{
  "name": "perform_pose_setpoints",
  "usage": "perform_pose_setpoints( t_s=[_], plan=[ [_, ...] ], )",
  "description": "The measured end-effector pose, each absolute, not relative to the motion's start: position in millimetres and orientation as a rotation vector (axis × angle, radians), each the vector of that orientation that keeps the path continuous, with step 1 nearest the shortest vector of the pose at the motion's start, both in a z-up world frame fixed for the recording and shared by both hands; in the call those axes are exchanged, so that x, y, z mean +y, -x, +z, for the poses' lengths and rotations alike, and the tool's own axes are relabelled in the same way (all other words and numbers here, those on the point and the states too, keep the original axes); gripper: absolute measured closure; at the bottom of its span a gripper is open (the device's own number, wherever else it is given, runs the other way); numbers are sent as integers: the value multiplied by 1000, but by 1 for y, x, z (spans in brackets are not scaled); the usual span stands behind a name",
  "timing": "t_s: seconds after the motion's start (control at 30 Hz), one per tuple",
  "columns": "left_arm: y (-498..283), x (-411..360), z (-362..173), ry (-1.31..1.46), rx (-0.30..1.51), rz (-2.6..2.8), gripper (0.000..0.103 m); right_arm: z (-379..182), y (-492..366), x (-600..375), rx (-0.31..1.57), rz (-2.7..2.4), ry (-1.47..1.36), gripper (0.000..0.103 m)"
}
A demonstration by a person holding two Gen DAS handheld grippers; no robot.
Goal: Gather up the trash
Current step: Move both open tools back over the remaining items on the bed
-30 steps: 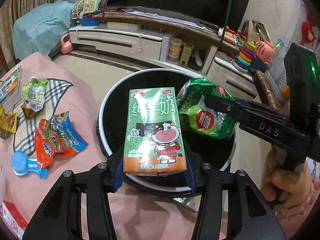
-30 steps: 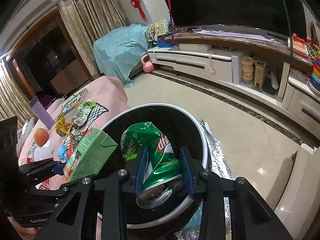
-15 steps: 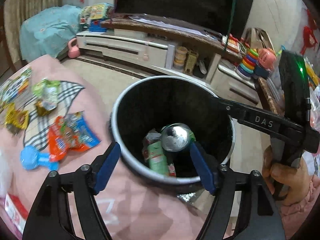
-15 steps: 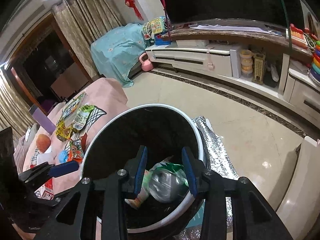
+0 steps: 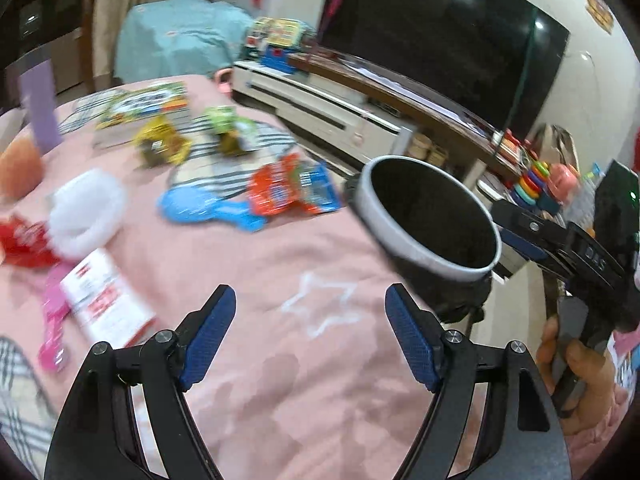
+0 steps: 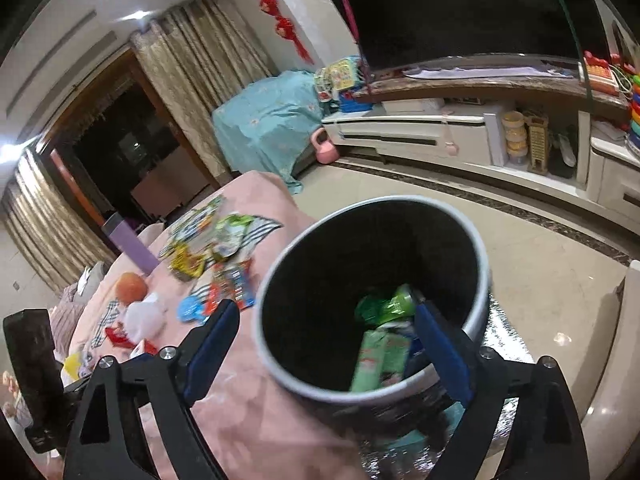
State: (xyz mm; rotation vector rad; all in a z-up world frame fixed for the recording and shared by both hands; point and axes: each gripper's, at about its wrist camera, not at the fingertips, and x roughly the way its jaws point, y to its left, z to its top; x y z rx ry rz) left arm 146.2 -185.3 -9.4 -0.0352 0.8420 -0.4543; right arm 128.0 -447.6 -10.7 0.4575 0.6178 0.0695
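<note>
A black bin with a white rim [image 5: 432, 256] stands beside the pink-covered table [image 5: 312, 380]. Inside the bin [image 6: 486, 280] lie a crushed green can [image 6: 384, 306] and a green milk carton [image 6: 376, 360]. My left gripper [image 5: 310, 296] is open and empty above bare pink cloth, left of the bin. My right gripper [image 6: 326, 308] hovers over the bin's near rim; its jaws are opening with nothing held. Its dark fingers show at the right of the left wrist view. An orange-and-blue snack wrapper [image 5: 292, 192], a yellow wrapper [image 5: 160, 146] and a green wrapper [image 5: 230, 130] lie on the table.
Also on the table are a blue plastic toy [image 5: 200, 208], a white fluffy item [image 5: 86, 208], a white-and-red leaflet [image 5: 104, 300], a purple cup [image 5: 38, 108] and an orange fruit [image 5: 18, 168]. A TV cabinet [image 6: 420, 128] runs along the far wall across bare floor.
Both grippers opened; the milk carton and the green can dropped into the bin. My left gripper swung left from over the bin to over the table. My right gripper drew back slightly.
</note>
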Motion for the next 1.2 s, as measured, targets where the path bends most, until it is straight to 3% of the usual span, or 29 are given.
perform_pose_setpoints(
  t_s=[0.63,1.2],
  plan=[
    [-117,-19,-26,204,814,-200,24,-34,-106,-297,644,286,-334,9],
    [-136,41,-44,245,858,-116,24,-53,-125,-225,769,423,-208,9]
  ],
)
